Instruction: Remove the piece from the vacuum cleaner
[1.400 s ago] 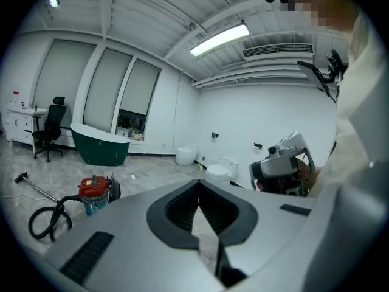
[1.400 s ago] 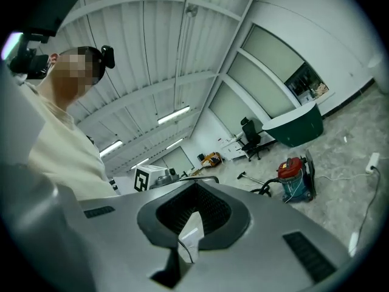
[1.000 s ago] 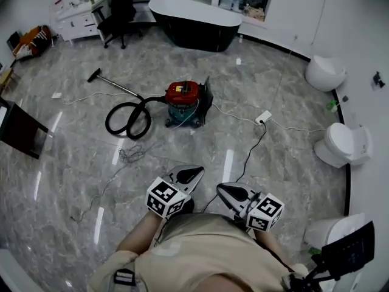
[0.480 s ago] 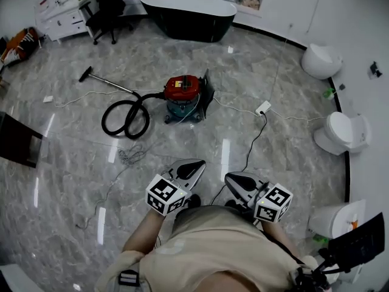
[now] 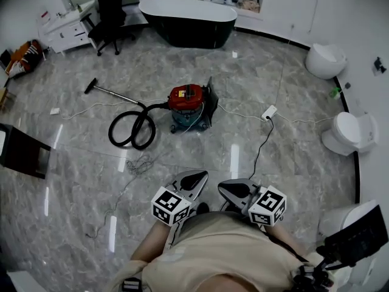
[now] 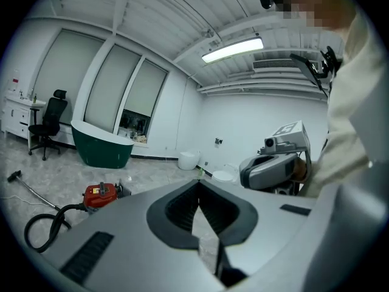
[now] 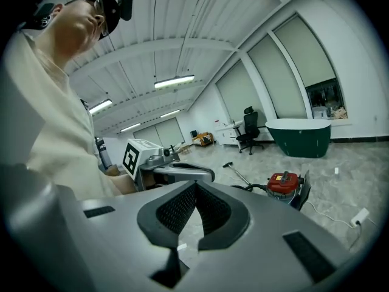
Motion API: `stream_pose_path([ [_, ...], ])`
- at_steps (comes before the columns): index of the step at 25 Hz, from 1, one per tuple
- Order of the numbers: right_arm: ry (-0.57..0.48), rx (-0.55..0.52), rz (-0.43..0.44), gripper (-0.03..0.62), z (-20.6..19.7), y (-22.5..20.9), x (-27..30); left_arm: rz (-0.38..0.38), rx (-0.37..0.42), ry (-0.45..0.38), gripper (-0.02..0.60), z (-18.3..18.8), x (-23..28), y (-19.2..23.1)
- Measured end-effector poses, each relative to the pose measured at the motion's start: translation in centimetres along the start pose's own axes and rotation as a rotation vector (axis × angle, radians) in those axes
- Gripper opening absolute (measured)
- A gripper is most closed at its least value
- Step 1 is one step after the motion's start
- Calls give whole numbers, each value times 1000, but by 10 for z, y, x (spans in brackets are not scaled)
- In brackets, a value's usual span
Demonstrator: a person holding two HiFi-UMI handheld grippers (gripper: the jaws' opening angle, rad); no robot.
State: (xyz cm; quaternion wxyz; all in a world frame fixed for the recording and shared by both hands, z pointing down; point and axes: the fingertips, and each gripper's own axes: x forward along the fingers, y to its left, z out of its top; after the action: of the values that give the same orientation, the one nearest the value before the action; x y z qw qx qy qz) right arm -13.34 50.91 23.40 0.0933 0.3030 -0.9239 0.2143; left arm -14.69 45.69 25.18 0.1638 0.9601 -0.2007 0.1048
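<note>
The vacuum (image 5: 189, 104) stands on the floor (image 5: 285, 163); its hose (image 5: 132, 126) coils just left of it, joined to it; well short of the vacuum, the left gripper (image 5: 196, 176) and right gripper (image 5: 231, 188) hang side by side, fingers clenched, tips together, grasping nothing.

shirt (image 5: 213, 254): beige | left claw (image 5: 199, 176), right claw (image 5: 226, 188): grey, black pads | cubes (image 5: 170, 204) (image 5: 267, 205): black-white markers
</note>
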Motion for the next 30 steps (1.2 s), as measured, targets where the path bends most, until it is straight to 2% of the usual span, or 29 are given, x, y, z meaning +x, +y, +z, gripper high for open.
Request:
stream_pose_path([
  [4, -34, 0, 15, 0, 6, -19, -14, -6, 11, 10, 3, 13, 23, -5],
  [8, -78, 43, -34, 1, 6, -58, -46, 6, 55, 49, 3, 27, 59, -12],
  [12, -131, 92, -43, 0, 8, -99, -90, 27, 89, 76, 3, 38, 105, -30],
  [16, -169, 128, -21, 0, 9, -132, -137, 35, 111, 81, 3, 51, 153, -60],
  [20, -188, 187, 38, 0, -2, -155, -170, 54, 132, 88, 3, 58, 192, -84],
  [22, -180, 180, 61, 0, -8, -164, -183, 58, 141, 112, 3, 55, 210, -93],
  [26, -166, 66, 63, 0, -10, -169, -195, 65, 175, 174, 3, 53, 232, -99],
  [30, -191, 83, 64, 0, -14, -182, -207, 74, 169, 169, 3, 61, 252, -99],
])
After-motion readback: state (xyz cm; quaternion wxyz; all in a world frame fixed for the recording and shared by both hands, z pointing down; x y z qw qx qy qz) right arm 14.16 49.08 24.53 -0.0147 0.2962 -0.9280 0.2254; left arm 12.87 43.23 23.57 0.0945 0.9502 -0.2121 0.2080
